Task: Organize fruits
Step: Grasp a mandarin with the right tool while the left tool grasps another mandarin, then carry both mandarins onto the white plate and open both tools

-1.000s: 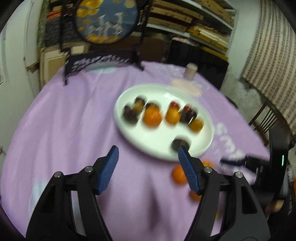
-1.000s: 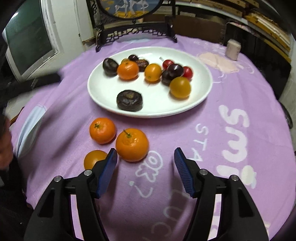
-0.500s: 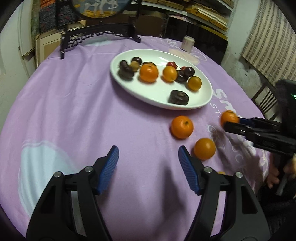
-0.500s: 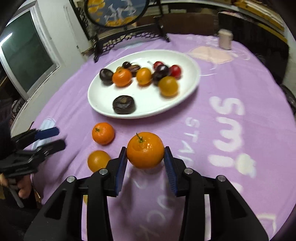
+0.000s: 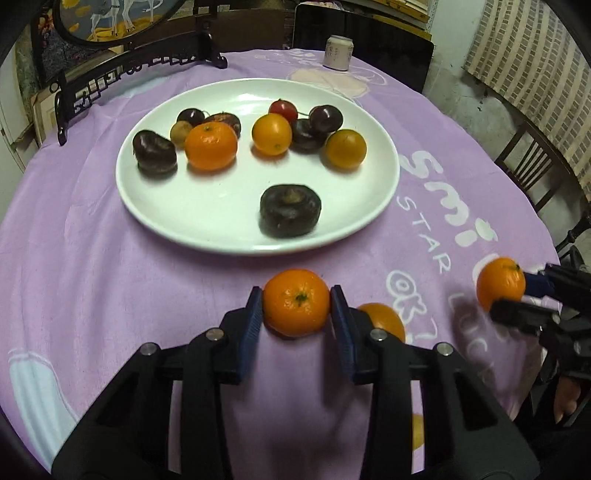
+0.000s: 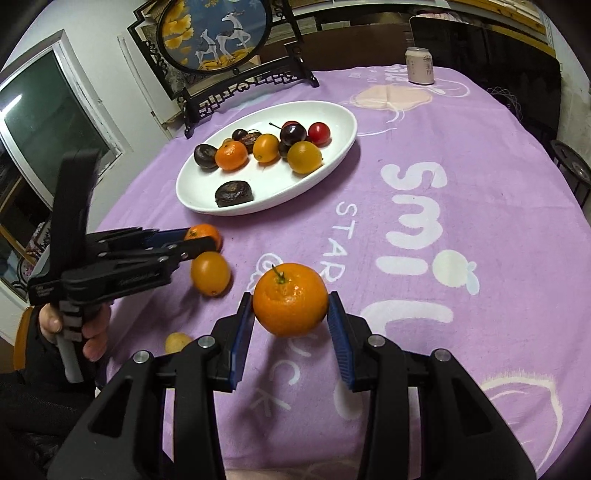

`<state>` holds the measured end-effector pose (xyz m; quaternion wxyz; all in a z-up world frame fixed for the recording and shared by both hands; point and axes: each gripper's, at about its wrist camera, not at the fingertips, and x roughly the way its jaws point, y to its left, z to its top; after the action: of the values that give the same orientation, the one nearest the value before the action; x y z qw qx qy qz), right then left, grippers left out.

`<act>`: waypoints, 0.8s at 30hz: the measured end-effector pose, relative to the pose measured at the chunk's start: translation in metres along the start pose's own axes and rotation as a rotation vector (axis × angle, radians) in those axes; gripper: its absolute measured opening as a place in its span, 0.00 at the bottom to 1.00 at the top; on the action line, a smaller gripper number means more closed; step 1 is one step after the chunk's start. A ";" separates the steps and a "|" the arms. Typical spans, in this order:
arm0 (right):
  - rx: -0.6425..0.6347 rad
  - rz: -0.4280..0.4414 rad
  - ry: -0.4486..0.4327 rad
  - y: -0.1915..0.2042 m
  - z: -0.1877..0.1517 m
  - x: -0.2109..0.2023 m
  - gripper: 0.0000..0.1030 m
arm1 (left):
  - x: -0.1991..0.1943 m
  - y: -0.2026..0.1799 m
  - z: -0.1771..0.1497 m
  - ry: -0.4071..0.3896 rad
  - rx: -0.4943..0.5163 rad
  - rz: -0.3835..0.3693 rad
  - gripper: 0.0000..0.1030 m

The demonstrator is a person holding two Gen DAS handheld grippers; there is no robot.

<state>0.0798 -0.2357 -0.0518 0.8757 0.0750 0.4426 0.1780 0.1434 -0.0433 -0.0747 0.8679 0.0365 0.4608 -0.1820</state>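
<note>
My left gripper [image 5: 296,308] is shut on a small tangerine [image 5: 296,308] that rests on the purple cloth just in front of the white plate [image 5: 207,225]. My right gripper [image 6: 291,300] is shut on a larger orange with a stem [image 6: 291,300] and holds it above the cloth. The plate [image 6: 332,155] carries several oranges, dark fruits and red cherries. A loose yellow-orange fruit [image 6: 209,273] lies on the cloth beside the left gripper [image 6: 201,240]; it also shows in the left wrist view [image 5: 384,319]. The right gripper with its orange [image 5: 500,284] shows at the right edge.
A small yellow fruit [image 6: 177,341] lies near the table's front edge. A drink can [image 6: 419,66] and a framed round picture on a black stand [image 6: 221,33] stand at the back. A wooden chair [image 5: 535,166] is beside the table on the right.
My left gripper moved forward and shut on the small tangerine. My right gripper lifted the stemmed orange higher and pulled back from the plate.
</note>
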 end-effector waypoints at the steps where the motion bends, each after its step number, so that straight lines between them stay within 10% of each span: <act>1: 0.002 0.002 -0.003 -0.001 -0.001 -0.002 0.39 | 0.000 -0.001 0.000 -0.002 0.001 -0.008 0.36; 10: 0.004 0.022 0.001 0.000 -0.004 -0.002 0.39 | 0.006 0.014 0.000 0.021 -0.072 -0.085 0.51; 13: -0.003 0.028 0.006 0.004 -0.004 -0.001 0.39 | 0.005 0.012 -0.002 0.018 -0.063 -0.117 0.35; 24: -0.039 0.029 0.013 0.019 0.005 0.004 0.39 | -0.048 0.026 -0.013 -0.080 -0.099 -0.051 0.35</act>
<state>0.0816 -0.2168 -0.0461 0.8715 0.0630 0.4433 0.1997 0.1176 -0.0021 -0.0456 0.8814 -0.0255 0.4350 -0.1824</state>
